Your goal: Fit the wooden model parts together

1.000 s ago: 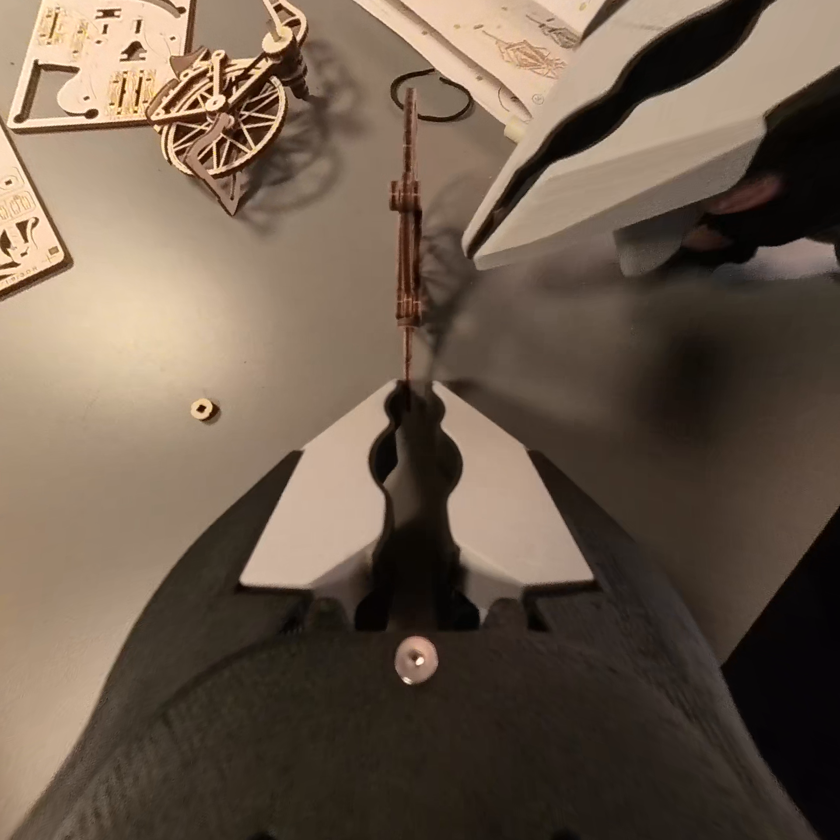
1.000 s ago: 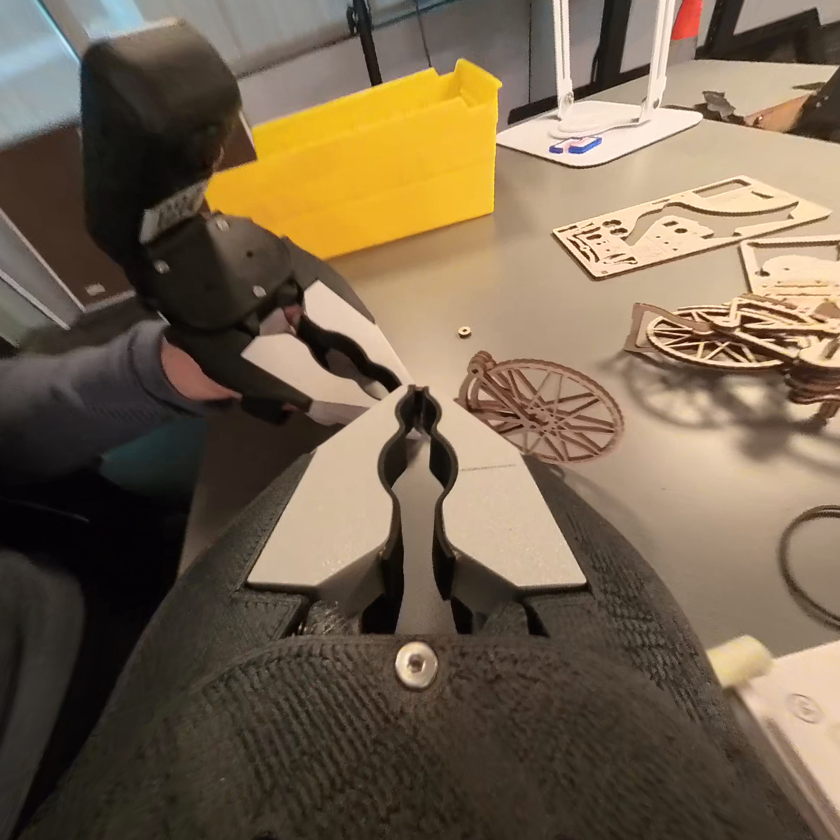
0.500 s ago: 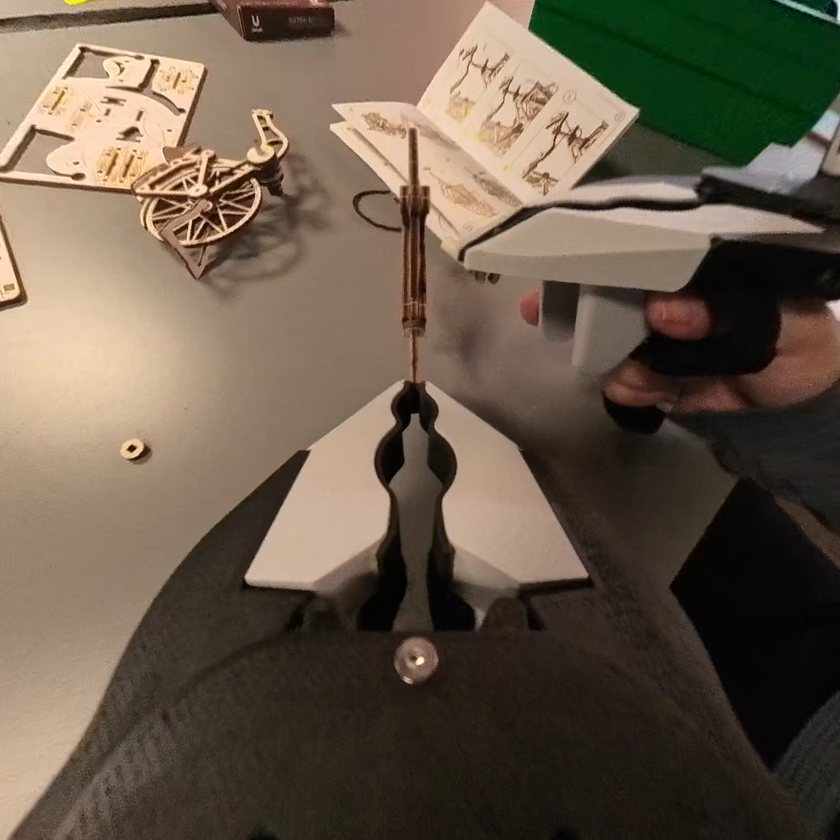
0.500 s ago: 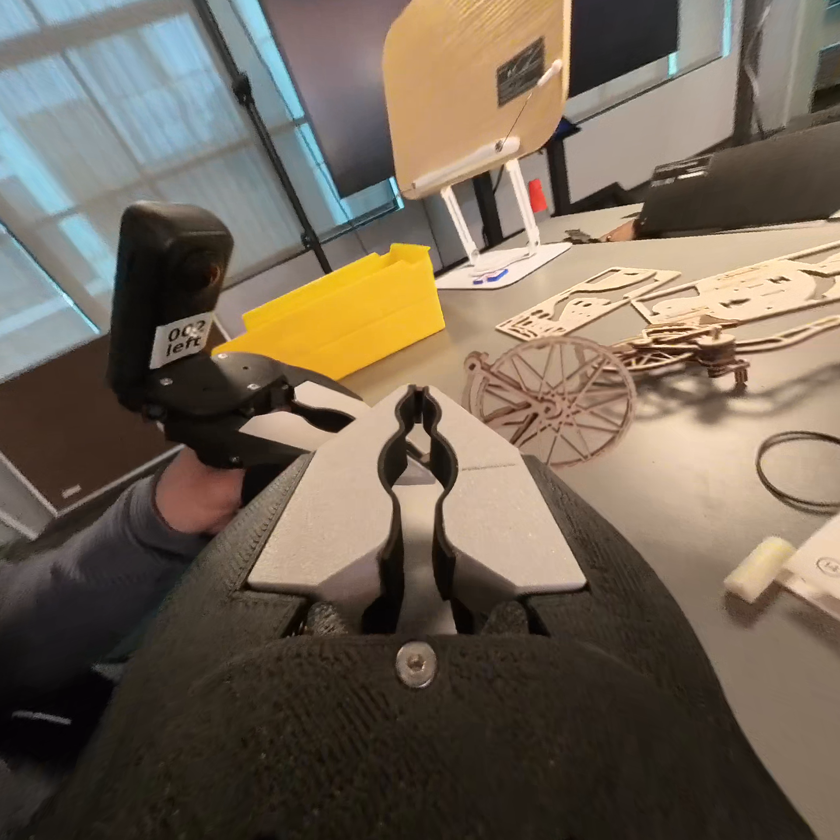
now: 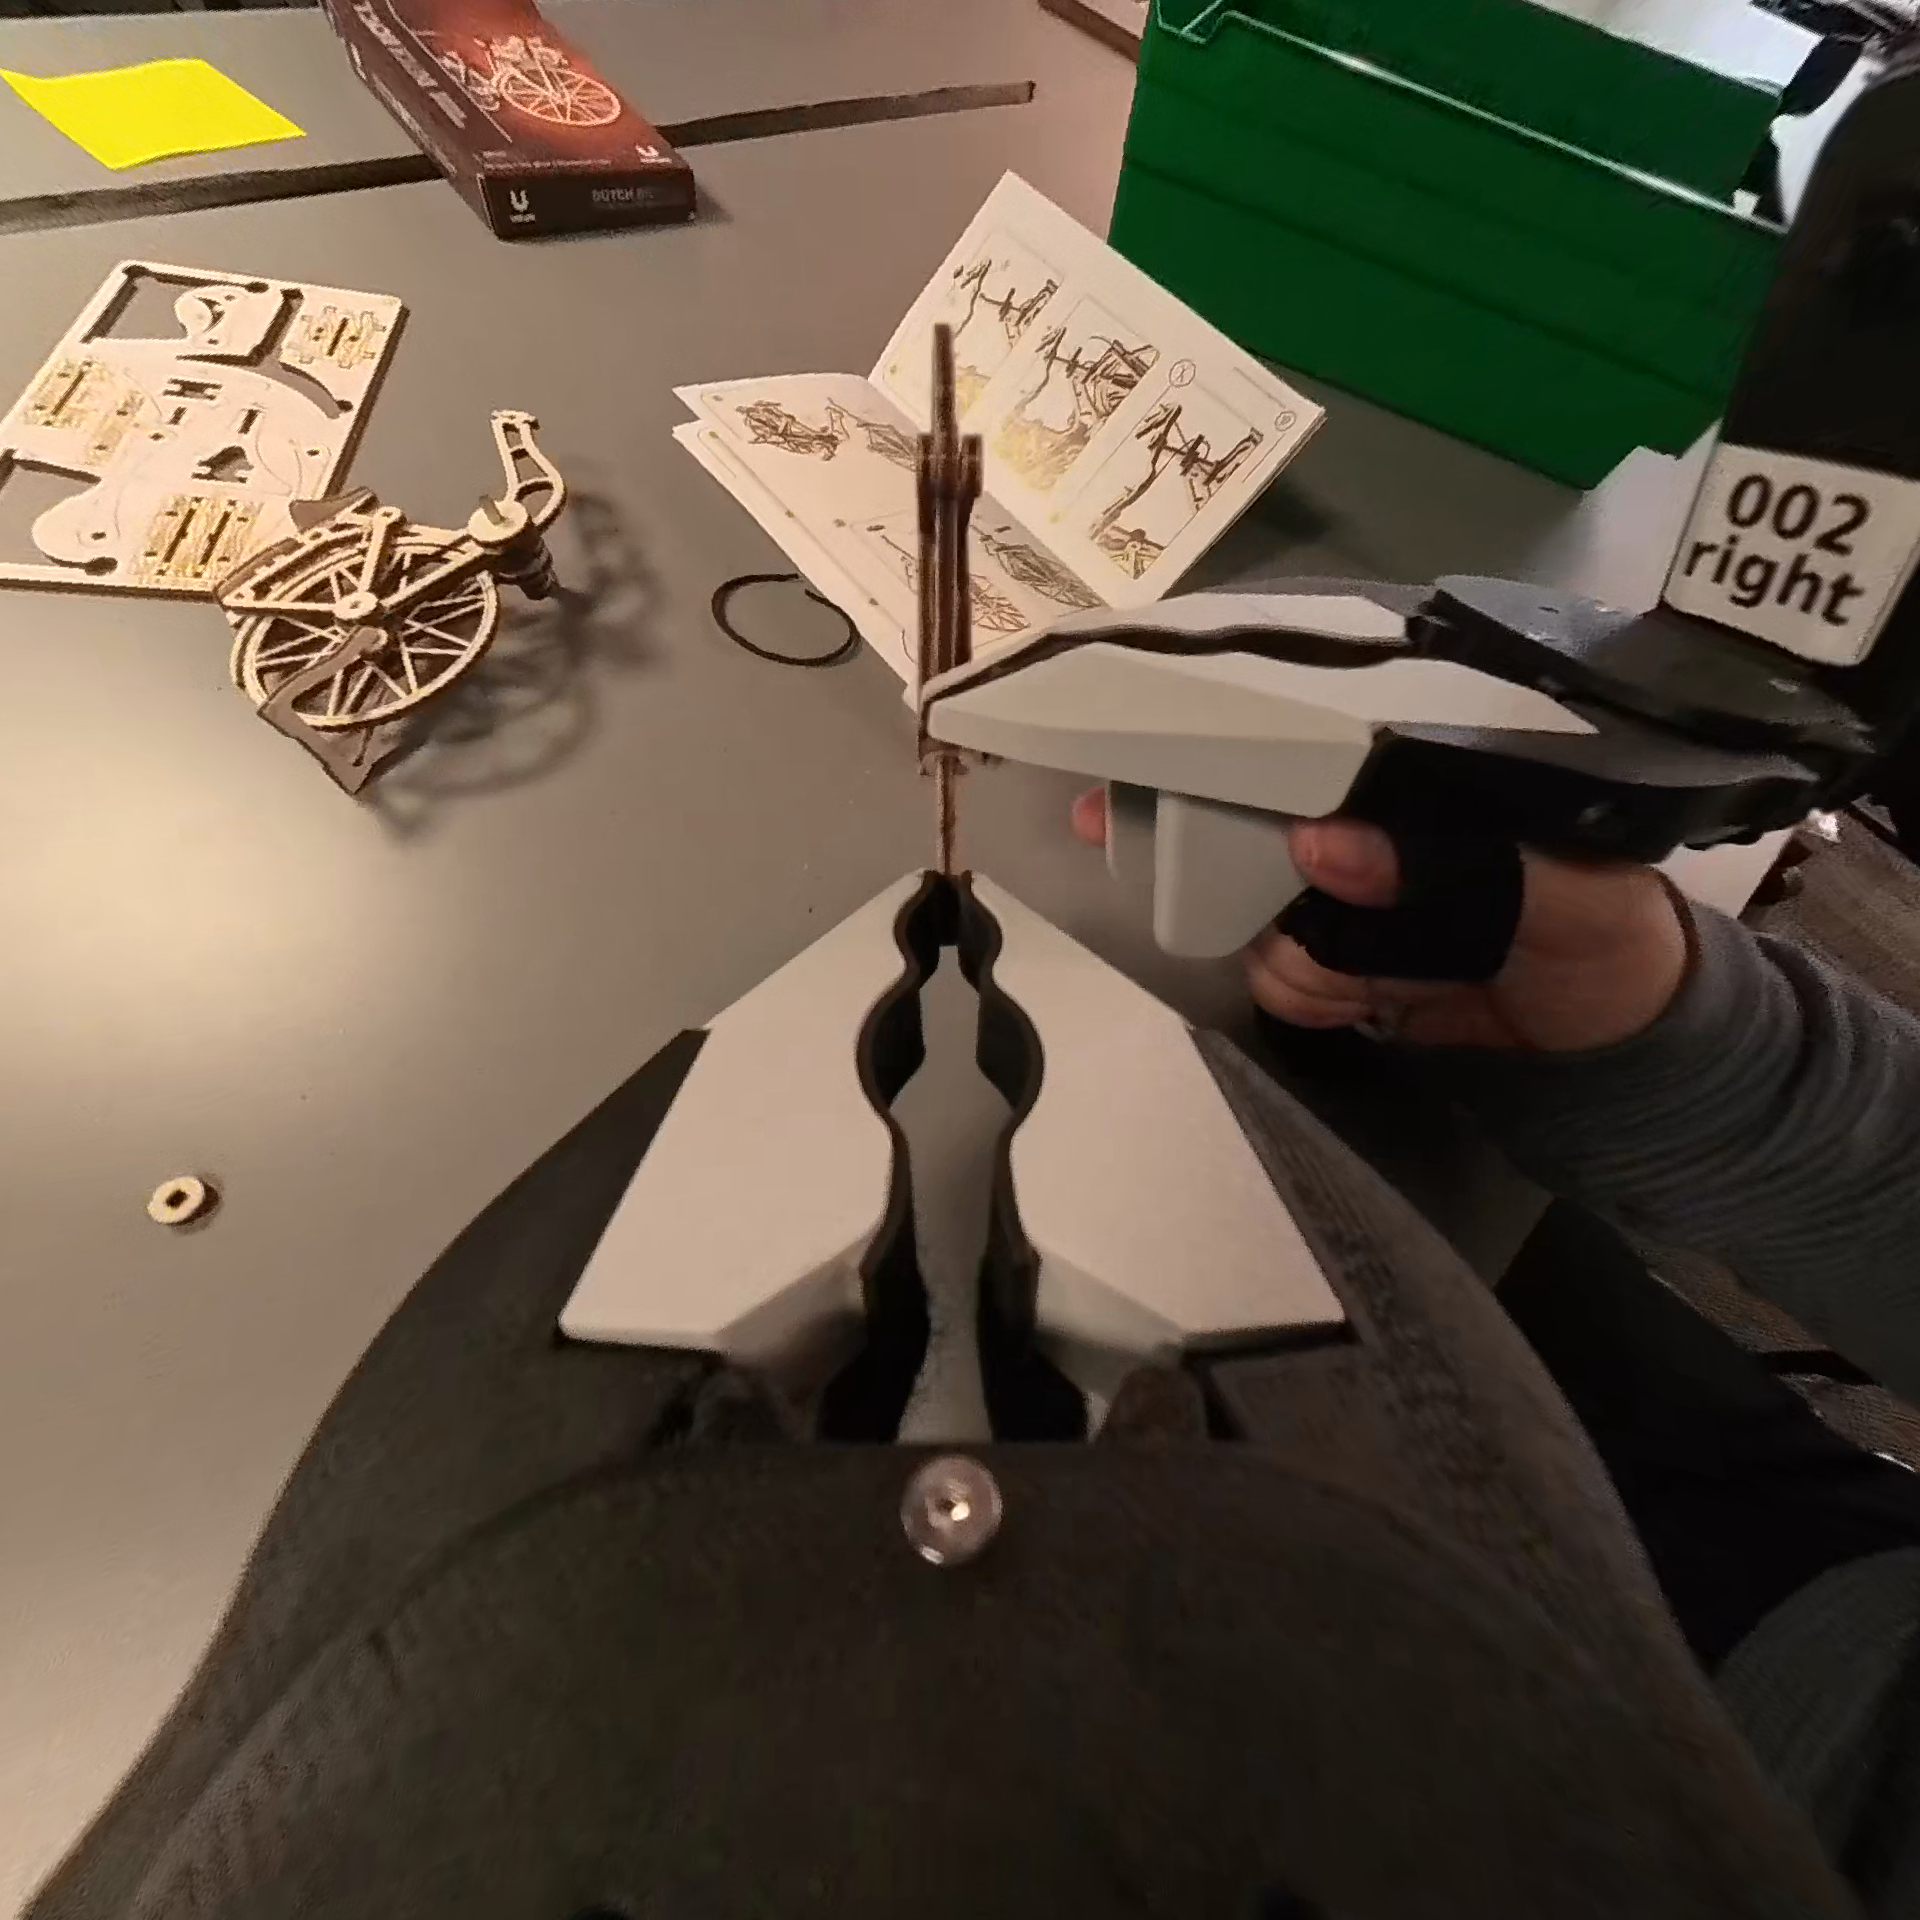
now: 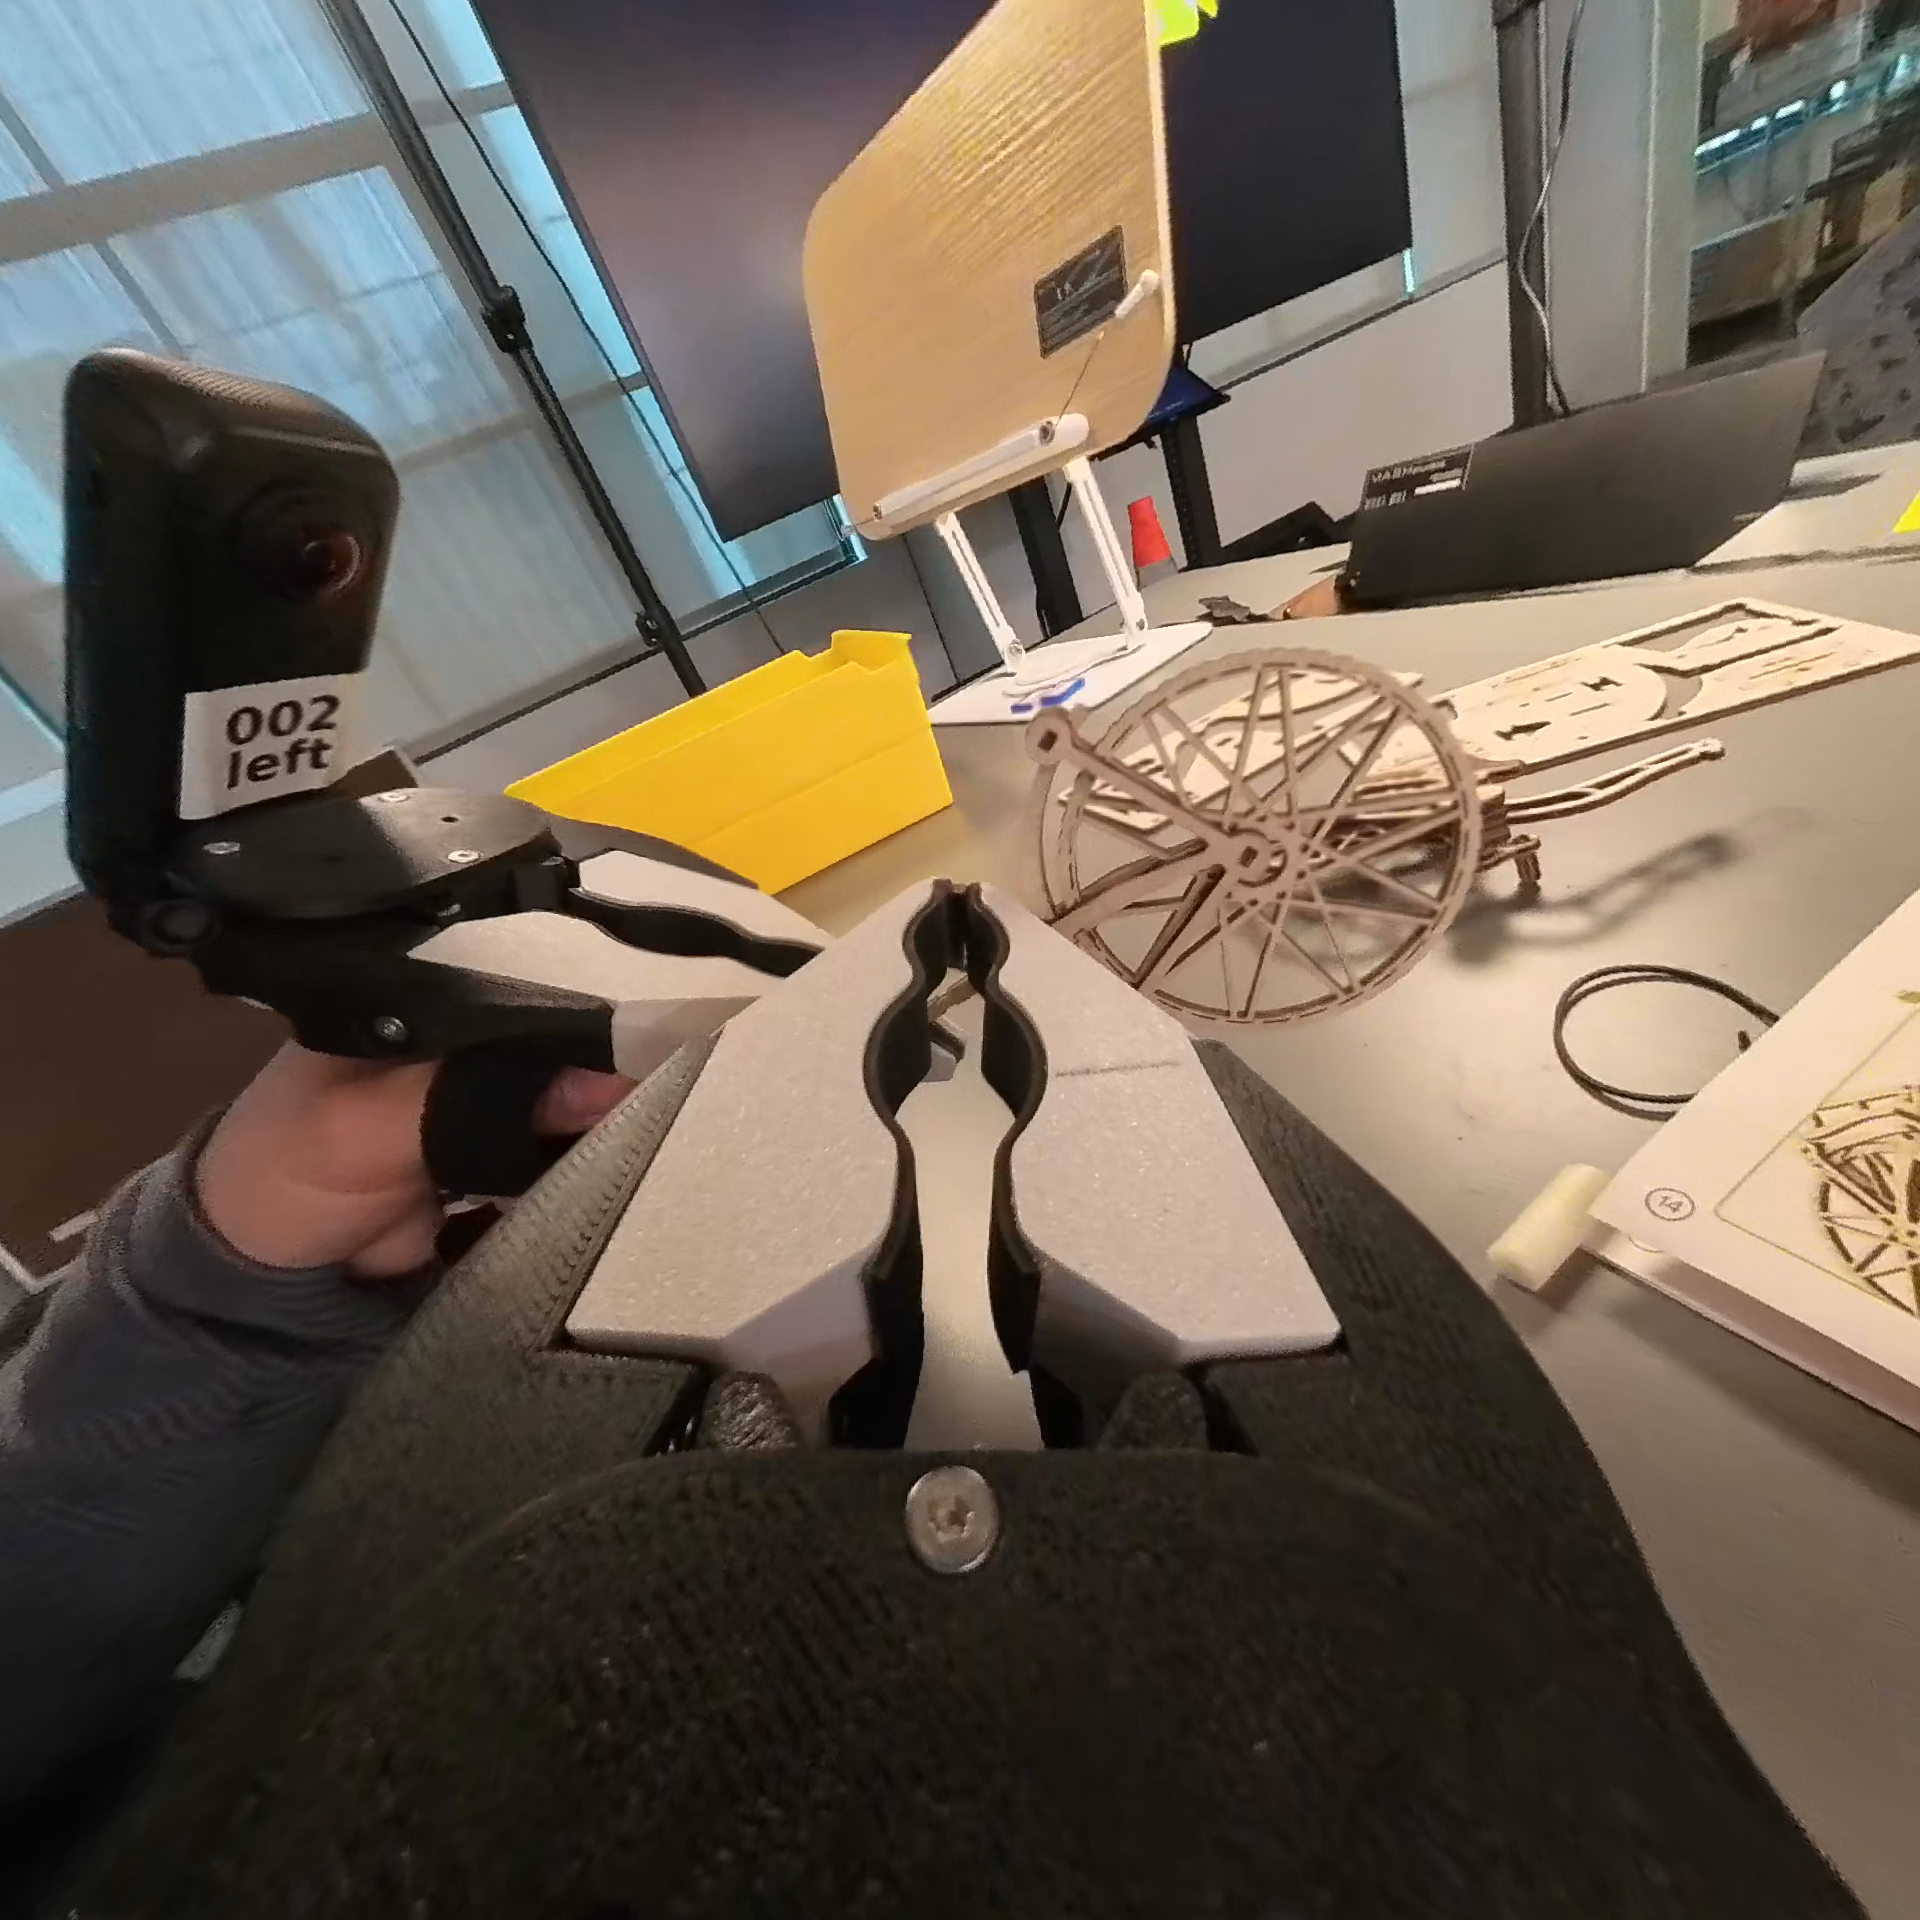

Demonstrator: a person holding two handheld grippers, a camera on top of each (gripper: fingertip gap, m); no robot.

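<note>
1. The left gripper [image 5: 948, 902] has its jaws pinched together on the rim of the wooden spoked wheel [image 6: 1262, 852], which it holds upright and off the grey table [image 5: 312, 935]. From the left wrist view the wheel is edge-on, just a thin dark strip.
2. The right gripper [image 6: 958, 906] comes in from the side with its jaws closed; its tip is right against the wheel's edge in the left view, though it's hard to tell if it actually pinches anything.
3. The half-built bicycle model [image 5: 384, 603] sits on the table towards its far left, next to a punched-out parts sheet [image 5: 187, 416].
4. An open instruction booklet [image 5: 1049, 457] and a black rubber band [image 5: 784, 623] lie farther back.
5. A small wooden washer [image 5: 182, 1198] lies alone near the left edge.
</note>
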